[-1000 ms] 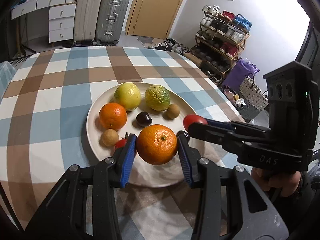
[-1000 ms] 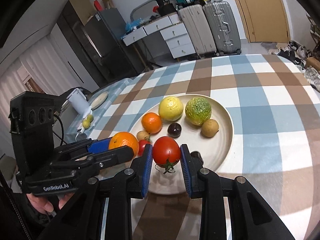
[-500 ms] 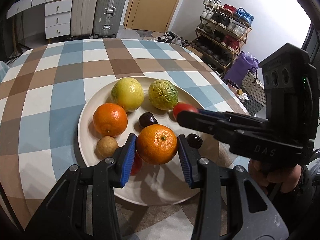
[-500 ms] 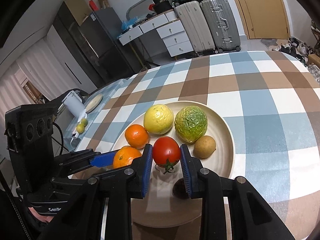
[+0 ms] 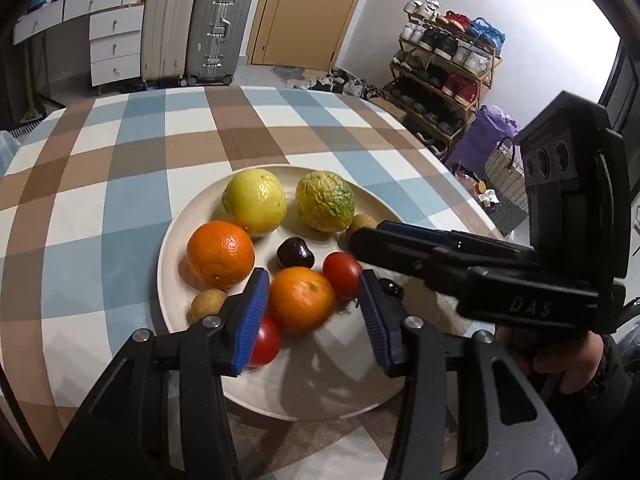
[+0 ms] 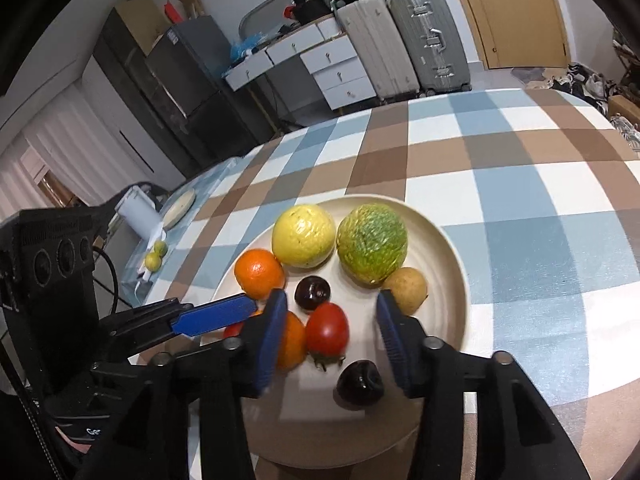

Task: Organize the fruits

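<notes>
A cream plate (image 5: 320, 392) (image 6: 444, 240) on the checked table holds the fruit. My left gripper (image 5: 312, 316) is open, with an orange (image 5: 301, 303) lying on the plate between its blue pads. My right gripper (image 6: 332, 336) is open, with a red tomato (image 6: 326, 330) (image 5: 342, 274) on the plate between its jaws. Also on the plate are a second orange (image 5: 220, 254), a yellow citrus (image 5: 254, 202), a green-yellow citrus (image 5: 325, 201), dark cherries (image 5: 295, 254) (image 6: 360, 382), small brown fruits (image 5: 208, 304) (image 6: 406, 290) and another tomato (image 5: 264, 342).
The round table's far half (image 5: 208, 136) shows bare checked cloth. A white cup (image 6: 140, 214), a small dish and two limes (image 6: 154, 258) sit at the table's left edge. Suitcases, drawers, a door and a shoe rack stand beyond.
Both grippers have opened. The orange and the tomato, held a moment ago, now lie on the plate between the spread jaws.
</notes>
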Available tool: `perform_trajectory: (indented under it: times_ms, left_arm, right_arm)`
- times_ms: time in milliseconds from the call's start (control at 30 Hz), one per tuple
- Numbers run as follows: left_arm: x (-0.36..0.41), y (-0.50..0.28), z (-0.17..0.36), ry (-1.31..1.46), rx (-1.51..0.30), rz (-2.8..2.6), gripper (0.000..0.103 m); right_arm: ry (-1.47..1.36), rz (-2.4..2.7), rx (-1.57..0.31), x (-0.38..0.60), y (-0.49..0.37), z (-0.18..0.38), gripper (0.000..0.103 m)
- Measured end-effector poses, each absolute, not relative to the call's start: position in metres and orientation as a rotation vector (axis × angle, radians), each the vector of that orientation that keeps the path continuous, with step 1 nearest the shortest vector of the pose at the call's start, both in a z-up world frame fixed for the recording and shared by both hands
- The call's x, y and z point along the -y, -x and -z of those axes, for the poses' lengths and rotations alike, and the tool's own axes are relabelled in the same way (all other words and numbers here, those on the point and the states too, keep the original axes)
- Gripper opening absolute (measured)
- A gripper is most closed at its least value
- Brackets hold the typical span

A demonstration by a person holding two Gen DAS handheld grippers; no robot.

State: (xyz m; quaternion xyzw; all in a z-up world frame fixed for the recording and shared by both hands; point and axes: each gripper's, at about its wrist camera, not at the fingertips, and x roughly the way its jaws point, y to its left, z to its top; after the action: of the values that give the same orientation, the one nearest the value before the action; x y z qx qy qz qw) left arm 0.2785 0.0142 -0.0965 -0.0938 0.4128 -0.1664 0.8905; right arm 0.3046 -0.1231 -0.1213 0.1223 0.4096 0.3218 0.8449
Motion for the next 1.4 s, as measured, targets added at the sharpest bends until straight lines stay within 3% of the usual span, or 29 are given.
perform_trajectory:
  times_ms: [100, 200, 367, 500, 833, 967, 1067, 1400]
  left_arm:
    - [-0.016, -0.272, 0.09, 0.199, -0.84, 0.337, 0.052]
    - [-0.017, -0.263, 0.083, 0.199, -0.828, 0.328, 0.054]
    - [-0.016, -0.242, 0.064, 0.177, -0.78, 0.28, 0.065]
    - [-0.019, -0.22, 0.044, 0.152, -0.722, 0.222, 0.08]
    - [-0.024, -0.172, 0.005, 0.14, -0.633, 0.15, 0.084]
    - [-0.023, -0.153, -0.011, 0.126, -0.587, 0.121, 0.088]
    - [-0.024, -0.138, -0.021, 0.121, -0.542, 0.094, 0.102]
    - [-0.021, -0.086, -0.043, 0.06, -0.35, -0.058, 0.102]
  right_arm:
    - [-0.277, -0.67, -0.834, 0.132, -0.299, 0.114, 0.053]
    - [-0.288, -0.663, -0.799, 0.141, -0.287, 0.107, 0.065]
    - [-0.3, -0.639, -0.759, 0.152, -0.269, 0.095, 0.072]
    - [-0.342, -0.631, -0.708, 0.161, -0.254, 0.083, 0.078]
    - [-0.333, -0.626, -0.579, 0.169, -0.208, 0.045, 0.099]
    - [-0.325, -0.621, -0.539, 0.174, -0.189, 0.033, 0.102]
    - [-0.313, -0.62, -0.514, 0.175, -0.176, 0.025, 0.103]
    - [-0.202, -0.564, -0.335, 0.174, -0.128, 0.007, 0.103]
